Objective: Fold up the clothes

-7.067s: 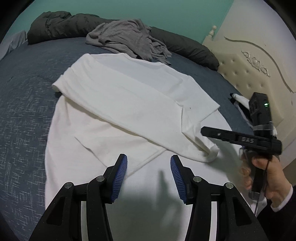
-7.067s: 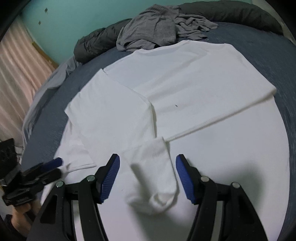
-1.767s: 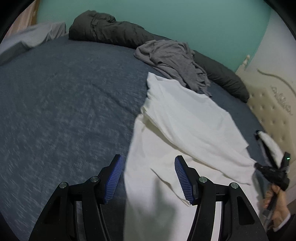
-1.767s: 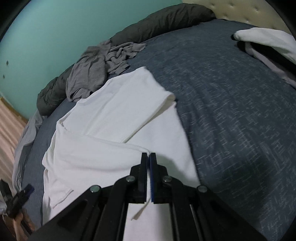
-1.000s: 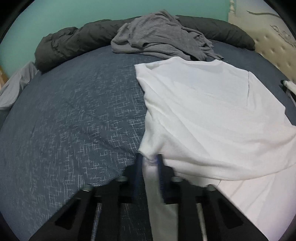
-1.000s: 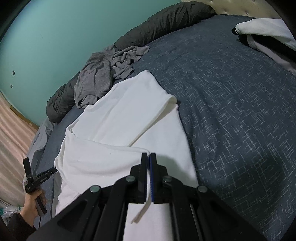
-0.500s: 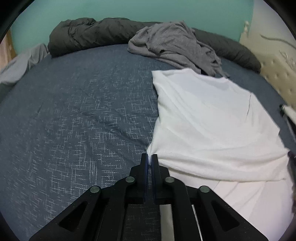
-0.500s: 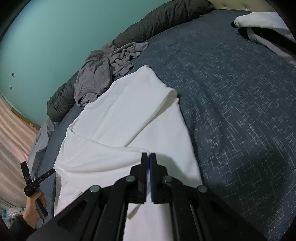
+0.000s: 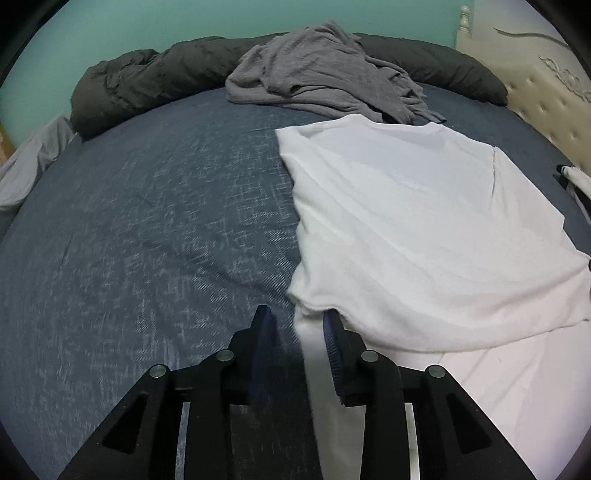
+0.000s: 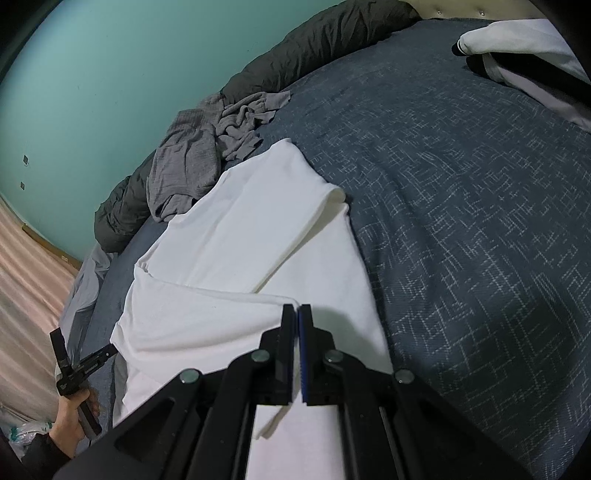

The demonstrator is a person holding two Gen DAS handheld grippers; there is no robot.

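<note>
The left gripper [image 9: 297, 325] has its fingers narrowly parted astride the shirt's [image 9: 413, 229] folded corner at lower centre, while the right gripper [image 10: 297, 325] pinches a fold at lower centre of its own frame. The shirt, filling the right of the left view across the bed [image 9: 147, 221], looks light and limp (it would likely sag or slip if held mid-panel), so hems and corners seem the best holds.

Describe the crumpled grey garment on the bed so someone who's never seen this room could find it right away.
Start at the dark blue bedspread and look to its far edge, where a long dark charcoal rolled duvet lies along the teal wall. The crumpled grey garment is heaped against it, just beyond the flat white T-shirt. It is the only mid-grey, wrinkled, bunched piece.
</note>
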